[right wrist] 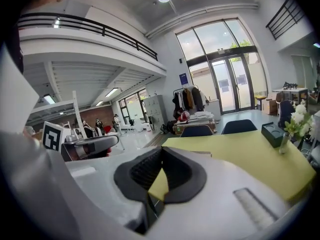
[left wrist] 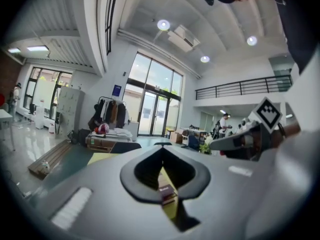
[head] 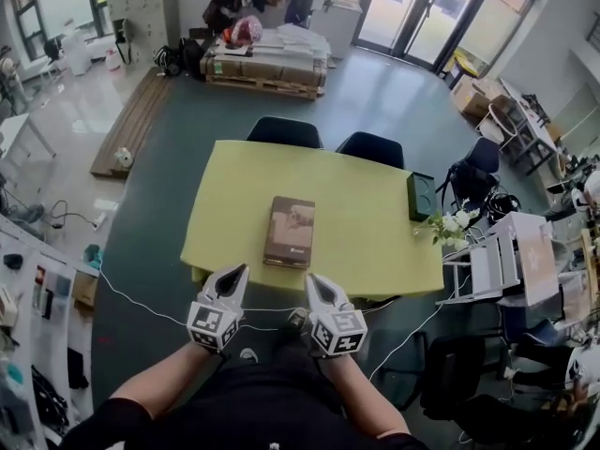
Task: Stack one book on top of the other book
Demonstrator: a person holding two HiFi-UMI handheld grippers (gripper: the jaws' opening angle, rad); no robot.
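A brown book lies flat in the middle of the yellow table. Only one book outline shows from above, and I cannot tell whether a second lies under it. My left gripper and right gripper hover side by side at the table's near edge, short of the book, both shut with nothing in them. In the left gripper view, the left gripper points at the book, a sliver of which shows through the gap. In the right gripper view, the right gripper points over the tabletop.
Two dark chairs stand behind the table. A black box sits at its right edge, with white flowers and a white cart beside it. Cables run over the floor by the near edge.
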